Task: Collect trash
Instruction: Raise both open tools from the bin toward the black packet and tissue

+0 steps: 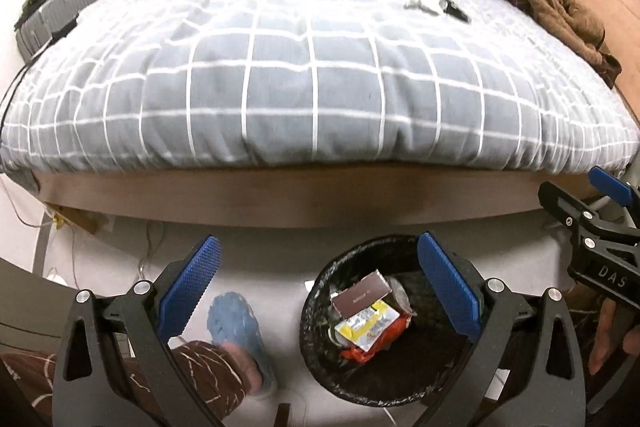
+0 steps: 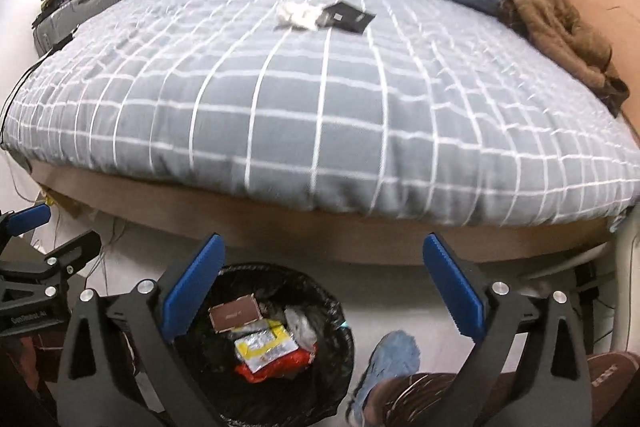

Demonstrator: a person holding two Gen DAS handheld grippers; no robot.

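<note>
Looking along my left gripper (image 1: 316, 269), I see both blue pads spread wide with nothing between them. Below and to the right sits the black trash bin (image 1: 320, 343), its rim round and unobstructed, with a brown box (image 1: 360, 293), a yellow wrapper (image 1: 366, 325) and a red wrapper (image 1: 360, 351) lying inside. My blue slipper (image 1: 236, 327) stands on the pale floor just left of the bin. Ahead, the wooden bed frame (image 1: 280, 199) runs straight across, the grey checked duvet (image 1: 280, 83) overhanging it. Far up the duvet lie a white crumpled scrap (image 1: 420, 2) and a dark packet (image 1: 454, 9), touching each other. A brown garment (image 1: 556, 7) hugs the bed's right edge.

From my right wrist, my right gripper (image 2: 322, 265) is likewise released, jaws at full spread and empty. The bin (image 2: 340, 347) sits below its left finger, open floor between bin and bed frame. The scrap (image 2: 296, 15) and packet (image 2: 346, 15) rest mid-bed, well apart from every edge, with bare duvet all round them. Suitcases (image 2: 76, 7) crowd the bed's far left side.
</note>
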